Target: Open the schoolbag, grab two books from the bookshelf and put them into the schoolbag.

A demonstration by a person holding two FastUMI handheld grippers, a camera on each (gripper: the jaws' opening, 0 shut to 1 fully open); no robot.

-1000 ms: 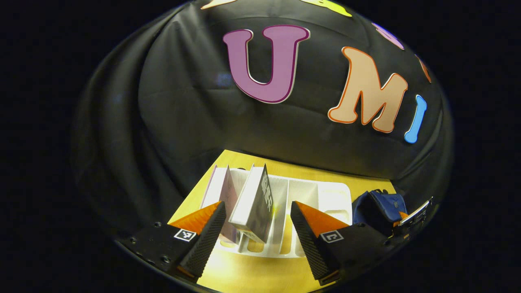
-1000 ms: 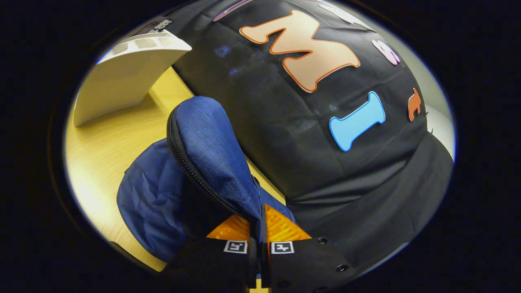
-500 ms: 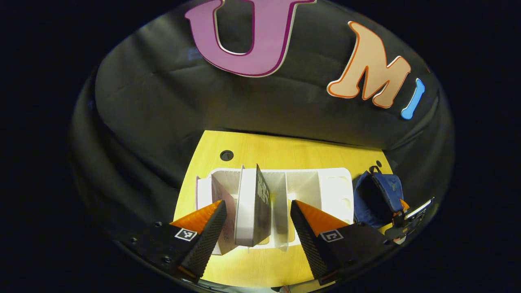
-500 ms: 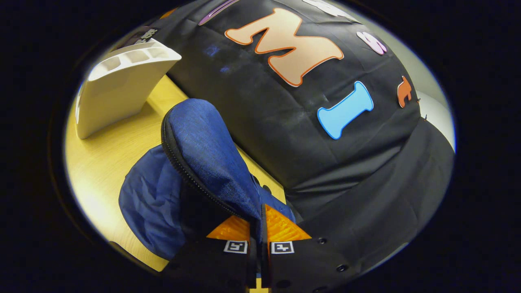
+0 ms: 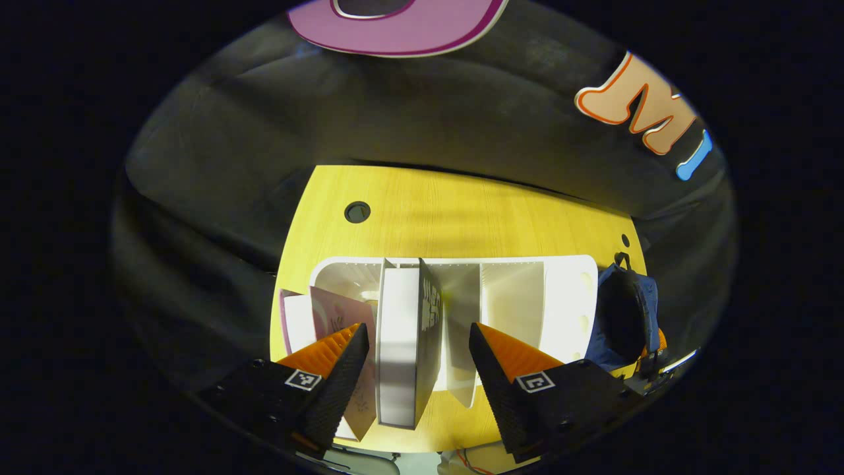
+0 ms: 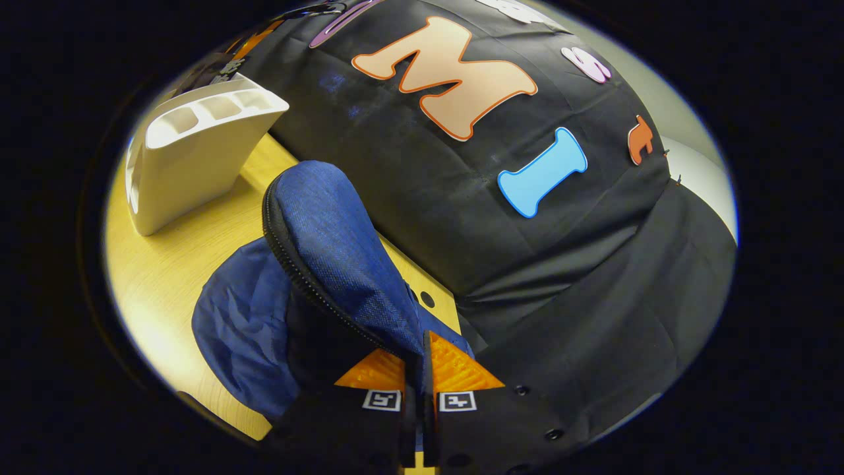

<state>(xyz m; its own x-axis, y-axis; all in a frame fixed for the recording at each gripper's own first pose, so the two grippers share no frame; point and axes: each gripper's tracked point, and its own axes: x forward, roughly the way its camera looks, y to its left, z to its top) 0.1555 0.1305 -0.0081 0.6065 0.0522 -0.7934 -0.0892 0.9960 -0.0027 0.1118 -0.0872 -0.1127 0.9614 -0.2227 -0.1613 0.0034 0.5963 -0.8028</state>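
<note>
Fingers of the left gripper are wide apart around the book; squeeze it evenly while the right gripper pinches the schoolbag flap

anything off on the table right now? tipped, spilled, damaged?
Nothing spilled or damaged. The books lean slightly in the white rack rather than standing straight. The bag is slumped, its flap pinched up by the right tool. The left tool is open around a book.
</note>
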